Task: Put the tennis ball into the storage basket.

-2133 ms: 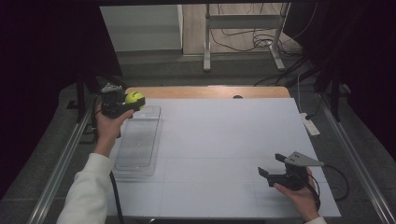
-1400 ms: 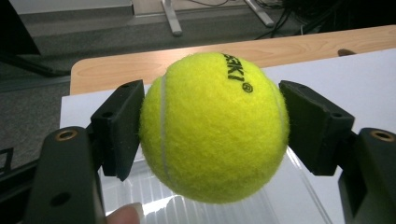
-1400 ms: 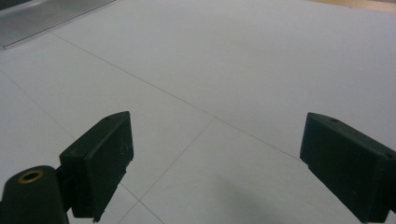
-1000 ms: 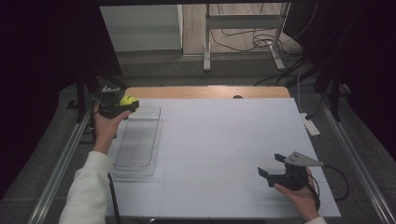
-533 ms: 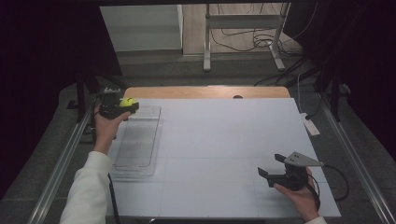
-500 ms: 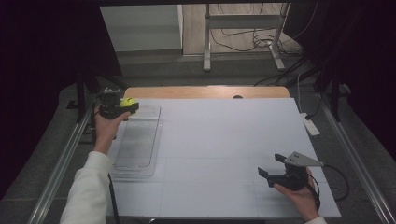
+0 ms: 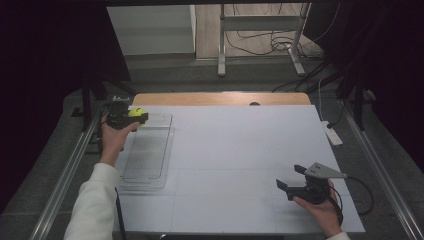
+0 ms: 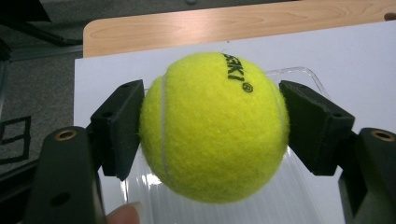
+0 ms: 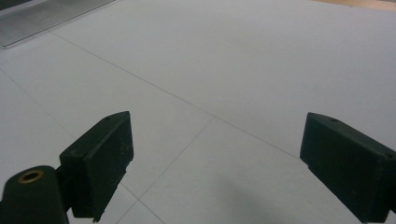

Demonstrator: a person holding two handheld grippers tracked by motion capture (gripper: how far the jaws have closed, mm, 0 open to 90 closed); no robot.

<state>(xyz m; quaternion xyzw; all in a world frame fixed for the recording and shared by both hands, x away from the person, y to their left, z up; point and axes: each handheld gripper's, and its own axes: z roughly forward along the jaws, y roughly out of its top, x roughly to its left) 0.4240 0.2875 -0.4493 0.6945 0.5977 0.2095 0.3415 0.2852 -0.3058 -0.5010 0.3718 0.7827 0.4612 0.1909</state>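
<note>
A: Where is the ball?

B: The left gripper (image 8: 212, 135) clamps its jaws on a yellow tennis ball (image 8: 214, 127), above the far end of a clear tray (image 7: 148, 150) on the worktop (image 7: 240, 150).

A: Next?

B: Probably lowering it into the tray and releasing. The right gripper (image 9: 215, 163) rests with jaws wide apart, empty.

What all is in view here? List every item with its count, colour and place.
tennis ball: 1, yellow-green, clamped between the left gripper's jaws above the tray's far end
tray: 1, clear plastic, left side of the table
table: 1, white top with a wooden far edge
small white device: 1, at the table's right edge
left gripper: 1, black, shut on the ball
right gripper: 1, black with a grey plate, open, near right
hands: 2, white sleeves
</note>
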